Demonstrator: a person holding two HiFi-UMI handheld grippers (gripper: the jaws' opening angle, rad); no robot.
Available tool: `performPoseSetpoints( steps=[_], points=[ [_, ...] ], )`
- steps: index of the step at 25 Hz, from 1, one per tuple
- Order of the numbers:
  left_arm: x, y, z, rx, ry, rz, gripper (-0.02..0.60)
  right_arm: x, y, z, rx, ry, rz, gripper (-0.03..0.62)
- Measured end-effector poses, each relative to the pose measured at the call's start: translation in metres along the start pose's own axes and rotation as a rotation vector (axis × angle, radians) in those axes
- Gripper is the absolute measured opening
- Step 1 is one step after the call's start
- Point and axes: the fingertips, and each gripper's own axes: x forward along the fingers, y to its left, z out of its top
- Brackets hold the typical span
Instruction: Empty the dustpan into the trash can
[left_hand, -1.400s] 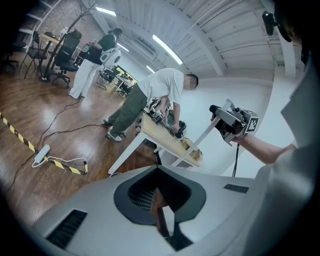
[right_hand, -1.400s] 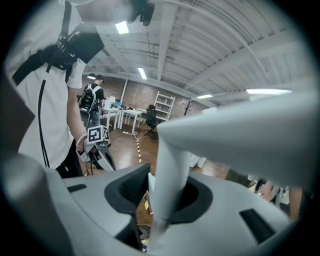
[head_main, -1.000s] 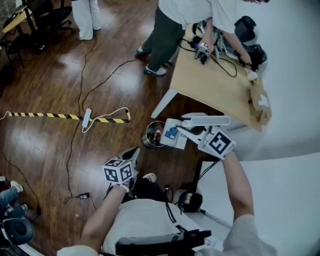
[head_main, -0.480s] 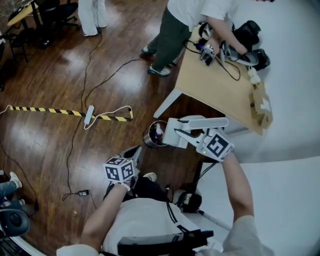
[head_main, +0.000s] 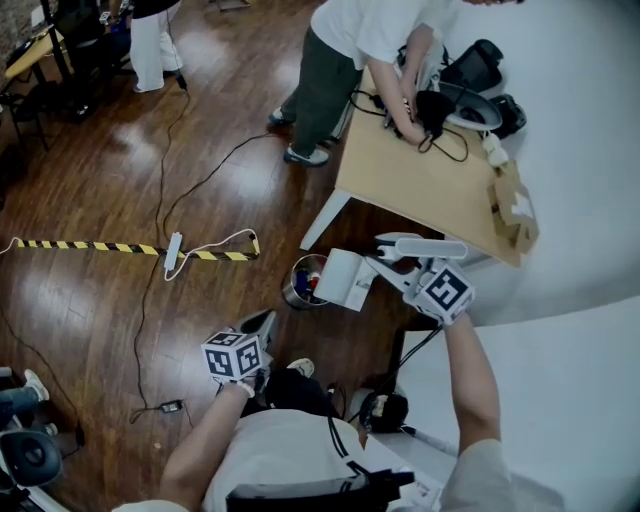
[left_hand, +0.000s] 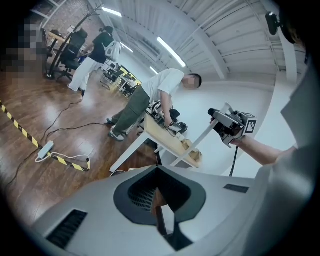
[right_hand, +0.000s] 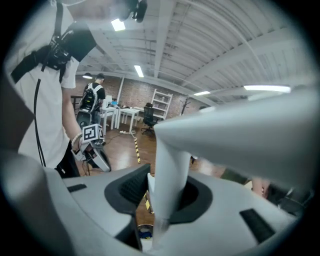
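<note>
My right gripper (head_main: 400, 268) is shut on the long white handle (head_main: 420, 245) of the dustpan (head_main: 345, 280). The white pan hangs tilted right beside and partly over the small round metal trash can (head_main: 297, 292) on the wood floor. The can holds some blue and red bits. In the right gripper view the handle (right_hand: 167, 185) rises from between the jaws, and the trash can (right_hand: 145, 232) shows below. My left gripper (head_main: 258, 325) hangs lower left of the can, shut and holding nothing. It also shows in the right gripper view as the left gripper (right_hand: 101, 161).
A tan table (head_main: 420, 180) stands just behind the can, with a person (head_main: 340, 60) working at it and a cardboard box (head_main: 512, 210) on its end. Cables, a power strip (head_main: 172, 243) and black-yellow tape (head_main: 80, 245) lie on the floor at left. A white wall (head_main: 580, 260) closes the right.
The right gripper and dustpan have shifted slightly right, and the pan now sits a little lower against the can. The left gripper has stayed put.
</note>
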Motion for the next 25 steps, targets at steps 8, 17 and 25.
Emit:
performPoseSetpoints(
  steps=[8,17,25],
  points=[
    [0.030,-0.031,-0.007,0.084,0.080,-0.049,-0.013,-0.105,-0.100,-0.061,0.295,-0.118,-0.326,0.133],
    [0.071,-0.066,-0.020,0.147,0.154,-0.107,-0.013,-0.235,-0.110,-0.103,0.443,-0.092,-0.636,0.135],
    [0.112,-0.098,-0.046,0.202,0.264,-0.145,-0.012,-0.303,-0.090,-0.165,0.540,0.041,-0.834,0.132]
  ],
)
